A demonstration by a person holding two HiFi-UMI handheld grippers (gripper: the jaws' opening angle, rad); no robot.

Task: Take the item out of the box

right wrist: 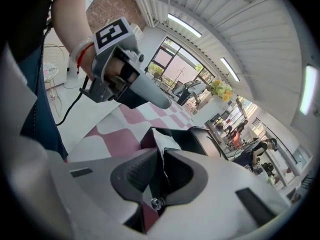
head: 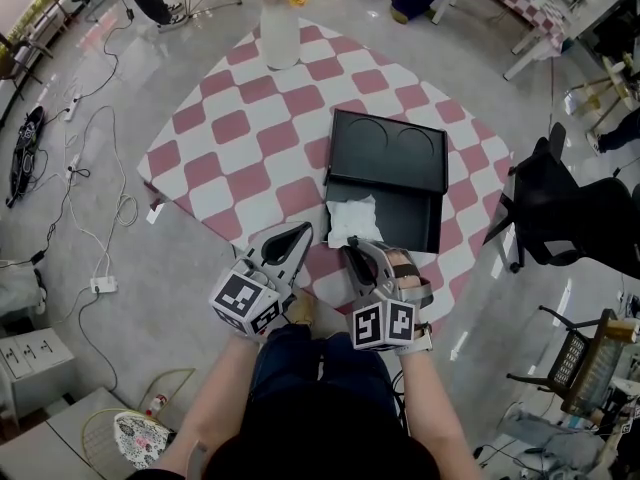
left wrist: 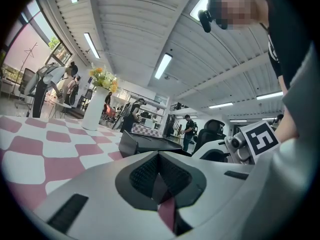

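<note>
It's bright and even in here, ceiling strip lights and daylight through tall windows leaving only soft, short shadows on the checked cloth and streaks of glare on the floor. Both gripper views bend hard and go black at the corners, the left gripper looms soft and out of focus up close, and one strip light blows out white
</note>
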